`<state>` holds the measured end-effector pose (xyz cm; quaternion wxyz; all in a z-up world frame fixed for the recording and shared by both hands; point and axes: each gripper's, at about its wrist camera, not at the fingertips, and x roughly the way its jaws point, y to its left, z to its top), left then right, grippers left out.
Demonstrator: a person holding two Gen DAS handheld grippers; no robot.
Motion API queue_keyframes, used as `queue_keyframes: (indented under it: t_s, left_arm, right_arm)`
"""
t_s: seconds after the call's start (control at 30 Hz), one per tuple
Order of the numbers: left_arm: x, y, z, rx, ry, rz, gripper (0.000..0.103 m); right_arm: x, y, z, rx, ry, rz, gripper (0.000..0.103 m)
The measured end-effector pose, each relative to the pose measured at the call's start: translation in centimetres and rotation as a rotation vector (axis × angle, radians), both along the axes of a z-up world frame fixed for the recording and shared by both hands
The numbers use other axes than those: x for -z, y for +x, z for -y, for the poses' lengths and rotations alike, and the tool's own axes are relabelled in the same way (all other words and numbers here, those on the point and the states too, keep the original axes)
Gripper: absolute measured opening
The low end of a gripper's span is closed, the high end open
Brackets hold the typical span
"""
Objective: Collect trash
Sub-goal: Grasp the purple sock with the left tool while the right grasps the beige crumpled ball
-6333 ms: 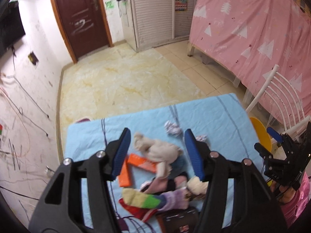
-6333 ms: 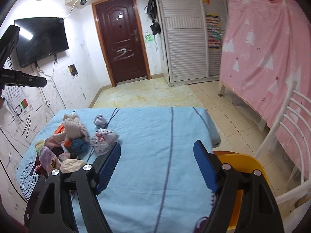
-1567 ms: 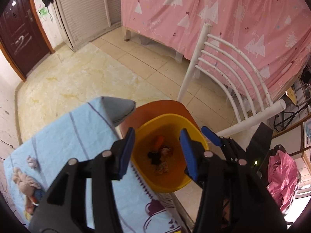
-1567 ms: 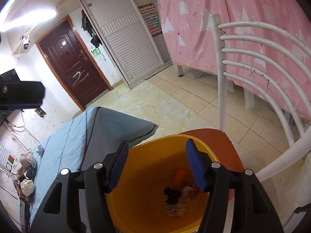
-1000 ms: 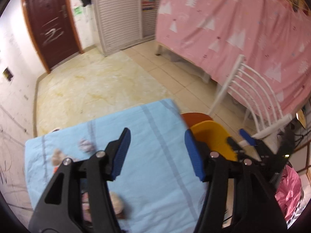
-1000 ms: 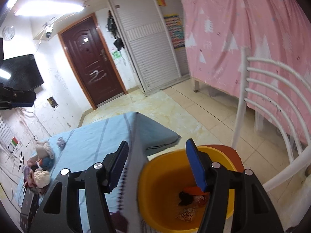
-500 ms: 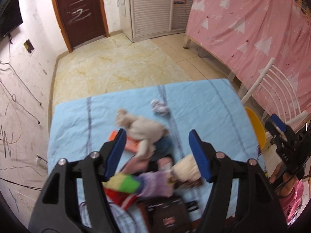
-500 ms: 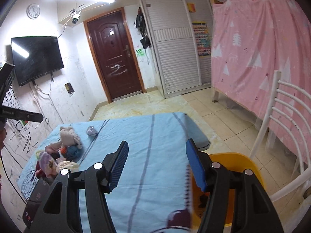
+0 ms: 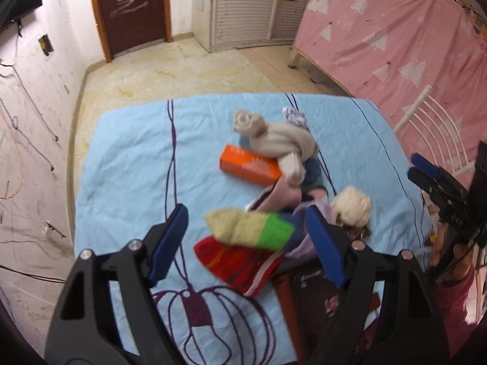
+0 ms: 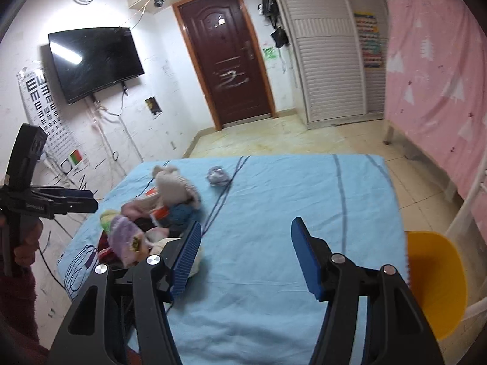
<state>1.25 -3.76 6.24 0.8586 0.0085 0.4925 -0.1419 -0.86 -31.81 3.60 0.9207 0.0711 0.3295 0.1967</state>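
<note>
A pile of socks and cloth items (image 9: pixel 274 182) lies on the blue table cover (image 9: pixel 127 158), with an orange box (image 9: pixel 248 168) in it and a small crumpled wad (image 9: pixel 293 117) beyond. My left gripper (image 9: pixel 246 240) is open and empty, above the near side of the pile, over a yellow-green sock (image 9: pixel 249 228). My right gripper (image 10: pixel 245 252) is open and empty over the cover (image 10: pixel 289 188), right of the pile (image 10: pixel 158 210). The wad (image 10: pixel 217 176) lies further off. The yellow bin (image 10: pixel 432 276) stands at the right edge.
A white chair (image 9: pixel 432 133) stands by the table's right side. A dark box (image 9: pixel 316 292) lies at the near edge of the pile. A pink curtain (image 10: pixel 441 70), door (image 10: pixel 225 57) and wall TV (image 10: pixel 94 60) are behind.
Both grippers swung from over the yellow bin back to the table. My left gripper has come lower and closer to the pile; the right one now faces the cover with the bin at its right.
</note>
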Motion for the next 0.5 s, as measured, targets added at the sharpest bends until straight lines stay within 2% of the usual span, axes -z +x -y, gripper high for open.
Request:
queue_keyframes:
  t_s: [0.3, 0.5]
  left_arm:
    - [3.0, -0.1, -0.7, 0.051, -0.063, -0.016, 0.076]
    - [2.2, -1.8, 2.5, 0.204, -0.058, 0.115, 0.084]
  right_arm:
    - [1.3, 0.6, -4.1, -0.101, -0.02, -0.061, 0.055]
    - [1.9, 0.8, -5.5, -0.124, -0.048, -0.083, 0.056]
